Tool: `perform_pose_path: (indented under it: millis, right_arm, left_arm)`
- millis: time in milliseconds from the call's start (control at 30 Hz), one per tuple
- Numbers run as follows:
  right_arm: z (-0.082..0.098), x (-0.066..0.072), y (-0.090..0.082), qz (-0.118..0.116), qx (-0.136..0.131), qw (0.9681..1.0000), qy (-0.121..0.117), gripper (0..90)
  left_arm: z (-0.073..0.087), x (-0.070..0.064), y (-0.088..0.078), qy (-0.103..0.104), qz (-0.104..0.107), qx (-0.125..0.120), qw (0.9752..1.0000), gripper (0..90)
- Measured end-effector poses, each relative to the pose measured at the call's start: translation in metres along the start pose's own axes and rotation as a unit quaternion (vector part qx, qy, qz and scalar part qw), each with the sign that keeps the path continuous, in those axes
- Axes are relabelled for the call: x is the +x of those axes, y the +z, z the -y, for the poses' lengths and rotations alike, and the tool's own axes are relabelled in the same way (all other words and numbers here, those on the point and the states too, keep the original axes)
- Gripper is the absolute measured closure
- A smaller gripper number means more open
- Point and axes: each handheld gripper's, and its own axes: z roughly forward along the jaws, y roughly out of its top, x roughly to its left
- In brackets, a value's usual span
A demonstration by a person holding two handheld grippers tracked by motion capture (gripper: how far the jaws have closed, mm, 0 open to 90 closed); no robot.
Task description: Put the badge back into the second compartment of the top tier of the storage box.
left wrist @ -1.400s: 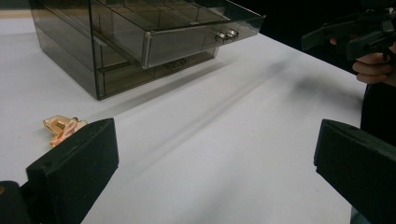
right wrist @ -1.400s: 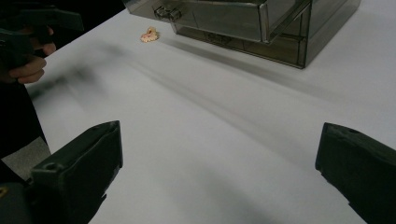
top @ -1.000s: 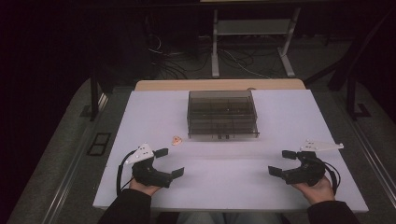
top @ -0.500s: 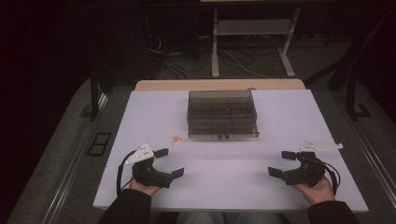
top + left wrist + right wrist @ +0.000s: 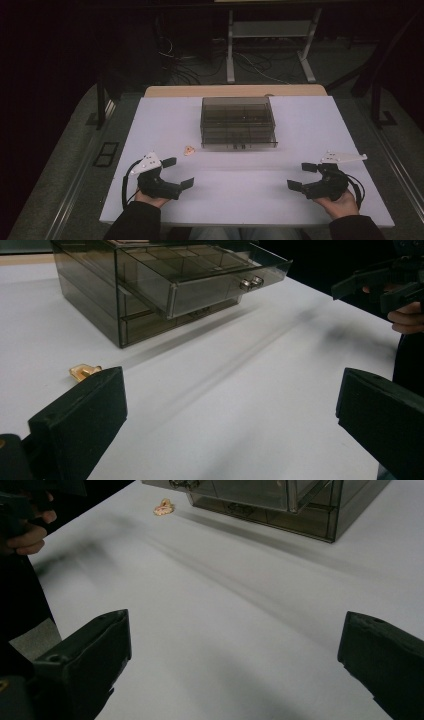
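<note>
A smoky transparent drawer box (image 5: 238, 122) stands at the middle back of the white table (image 5: 250, 200). In the left gripper view its top drawer (image 5: 200, 285) is pulled partly out. A small orange piece (image 5: 189, 150) lies on the table just left of the box's front; the piece (image 5: 84, 371) sits beyond my left jaw, and the same piece (image 5: 163, 507) shows far off in the right gripper view. My left gripper (image 5: 179, 172) rests open near the front left edge, holding nothing. My right gripper (image 5: 301, 176) rests open near the front right, also holding nothing.
The table's far edge has a wooden strip (image 5: 235, 91). Beyond it are a metal stand (image 5: 270, 45) and cables on a dark floor. The other gripper (image 5: 385, 282) shows at the top right of the left gripper view. A wide stretch of bare table lies between the grippers.
</note>
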Motion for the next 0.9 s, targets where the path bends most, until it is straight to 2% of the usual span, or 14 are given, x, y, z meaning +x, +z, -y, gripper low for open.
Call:
perform_pose_path:
  millis: [167,667,833,900]
  right_arm:
    - [0.000,0.000,0.000,0.000,0.004,1.0000,-0.001,0.0]
    - [0.001,0.000,0.001,0.001,0.008,1.0000,-0.003,0.0]
    - [0.001,0.000,0.001,0.001,0.009,1.0000,-0.003,0.0]
    - [0.001,0.000,0.001,0.001,0.009,0.9999,-0.003,0.0]
  left_arm:
    - [-0.006,0.002,-0.003,0.001,-0.003,0.000,1.0000,0.0]
    - [-0.032,0.009,0.001,0.018,0.003,0.024,0.9995,0.0]
    - [-0.038,0.011,0.003,0.019,0.009,0.033,0.9992,0.0]
    - [-0.040,0.013,0.003,0.013,0.013,0.033,0.9993,0.0]
